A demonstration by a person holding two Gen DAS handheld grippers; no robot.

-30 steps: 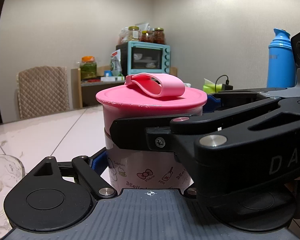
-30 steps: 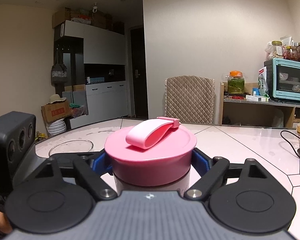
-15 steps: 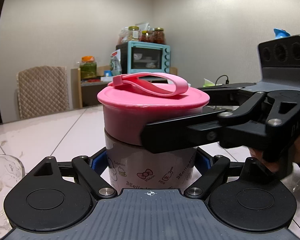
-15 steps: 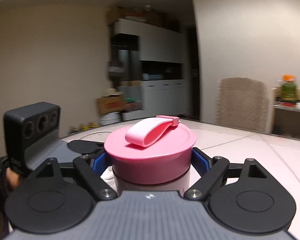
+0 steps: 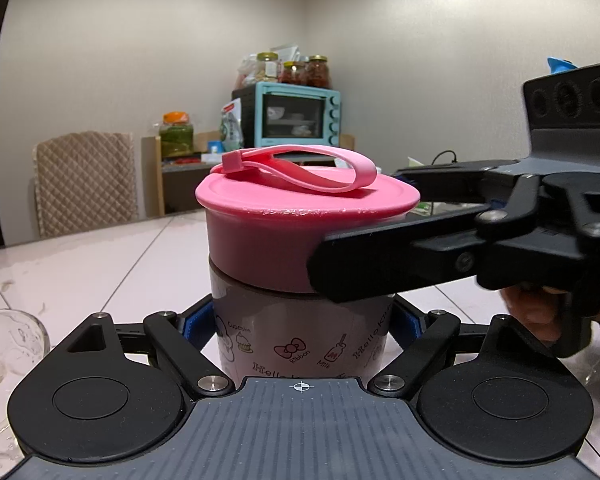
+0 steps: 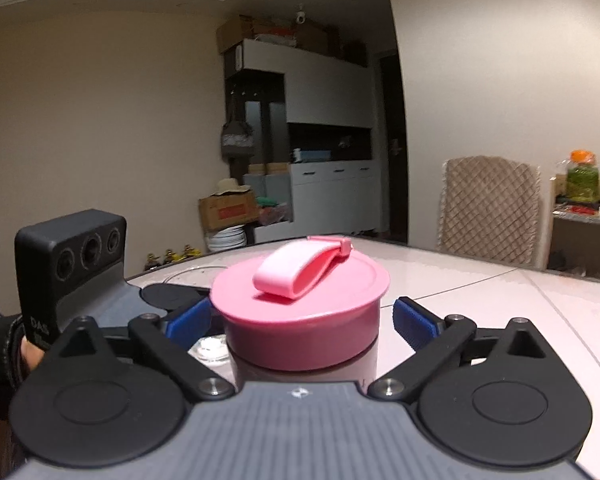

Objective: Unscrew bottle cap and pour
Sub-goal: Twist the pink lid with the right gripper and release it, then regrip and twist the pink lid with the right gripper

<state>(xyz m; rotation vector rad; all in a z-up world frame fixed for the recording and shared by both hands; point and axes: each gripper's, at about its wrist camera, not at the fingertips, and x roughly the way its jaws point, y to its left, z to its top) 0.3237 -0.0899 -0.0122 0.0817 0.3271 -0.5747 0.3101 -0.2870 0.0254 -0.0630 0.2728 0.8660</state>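
Note:
A translucent cartoon-print bottle (image 5: 300,332) stands on the white table (image 5: 100,264); my left gripper (image 5: 300,326) is shut on its body, blue pads (image 5: 196,324) pressing both sides. A wide pink screw cap (image 5: 284,236) with a pink loop strap (image 5: 320,172) tops it. My right gripper (image 6: 300,320) reaches in from the right at cap height. Its jaws are opening, and both blue pads (image 6: 414,318) stand off the cap (image 6: 300,304), which is still between them. In the left wrist view its near finger (image 5: 380,272) crosses the cap's right side.
A clear glass (image 5: 4,352) stands at the left of the bottle. Behind the table are a padded chair (image 5: 84,188) and a shelf with a teal oven (image 5: 292,116) and jars. A hand (image 5: 536,312) holds the right gripper.
The right gripper swung round the bottle with the cap, whose strap turned with it. Its pads, tight on the cap before, now stand apart from it. The left gripper kept still.

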